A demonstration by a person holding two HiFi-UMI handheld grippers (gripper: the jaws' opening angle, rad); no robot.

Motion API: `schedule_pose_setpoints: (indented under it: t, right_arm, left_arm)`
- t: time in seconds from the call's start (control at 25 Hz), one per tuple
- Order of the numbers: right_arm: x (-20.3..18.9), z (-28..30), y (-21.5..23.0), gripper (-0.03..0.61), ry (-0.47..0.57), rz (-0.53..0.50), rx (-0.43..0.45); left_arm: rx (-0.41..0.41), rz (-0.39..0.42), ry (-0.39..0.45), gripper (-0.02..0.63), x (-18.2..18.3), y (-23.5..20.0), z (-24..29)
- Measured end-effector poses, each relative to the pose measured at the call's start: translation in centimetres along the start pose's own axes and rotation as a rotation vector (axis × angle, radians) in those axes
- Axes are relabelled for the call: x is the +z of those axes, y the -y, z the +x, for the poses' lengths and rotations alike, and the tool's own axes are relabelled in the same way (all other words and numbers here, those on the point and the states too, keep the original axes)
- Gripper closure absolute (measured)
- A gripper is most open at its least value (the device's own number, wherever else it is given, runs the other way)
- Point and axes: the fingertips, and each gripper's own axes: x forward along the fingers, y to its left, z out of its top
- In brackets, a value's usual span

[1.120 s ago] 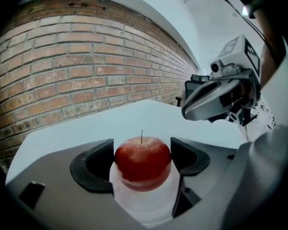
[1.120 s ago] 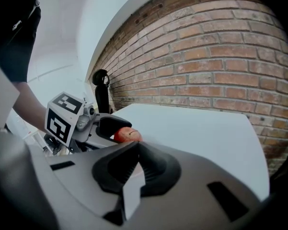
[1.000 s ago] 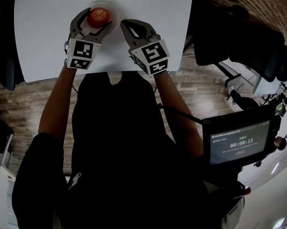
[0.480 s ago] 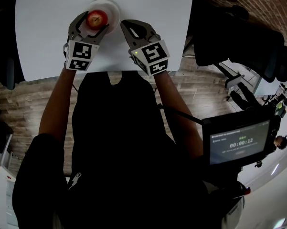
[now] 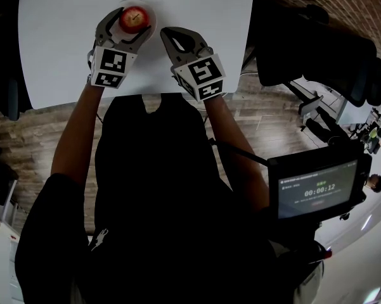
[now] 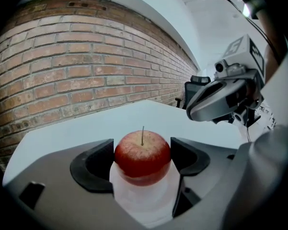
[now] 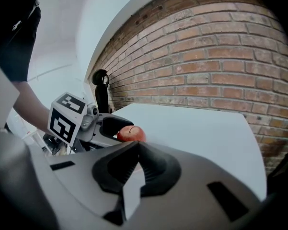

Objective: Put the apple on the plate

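Note:
A red apple point(image 5: 134, 19) with a thin stem sits between the jaws of my left gripper point(image 5: 131, 25), whose pads press its two sides. Under it lies the small white plate point(image 5: 151, 24) on the white table; in the left gripper view the apple point(image 6: 143, 153) sits over the middle of the plate point(image 6: 144, 202), though contact cannot be told. My right gripper point(image 5: 167, 35) rests just right of the plate with its fingertips together and nothing in them. From the right gripper view, the apple point(image 7: 131, 134) shows beyond the closed tips of the right gripper point(image 7: 135, 145).
The white table point(image 5: 203, 11) ends close in front of the person, with wooden floor below. A brick wall point(image 6: 86, 71) stands behind the table. A black chair point(image 5: 317, 49) and a screen point(image 5: 317, 189) are off to the right.
My left gripper has shifted slightly away from the person with the apple still in it, further over the plate. The right gripper has kept still.

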Motion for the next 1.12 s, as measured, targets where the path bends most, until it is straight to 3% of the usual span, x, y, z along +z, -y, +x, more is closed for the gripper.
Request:
schedule_pose_setpoints:
  t: [0.32, 1.0, 1.12]
  right_arm:
    - [0.0, 0.0, 0.0, 0.574, -0.002, 0.002, -0.001]
    - [0.8, -0.7, 0.0, 0.574, 0.014, -0.004, -0.004]
    - [0.8, -1.1, 0.1, 0.574, 0.018, -0.003, -0.004]
  left_arm:
    - [0.021, -0.027, -0.011, 0.238, -1.3, -0.6, -0.9]
    - [-0.001, 0.033, -0.086, 0.236, -2.3, -0.1, -0.5]
    - [-0.004, 0.037, -0.096, 0.208, -2.1, 0.1, -0.6]
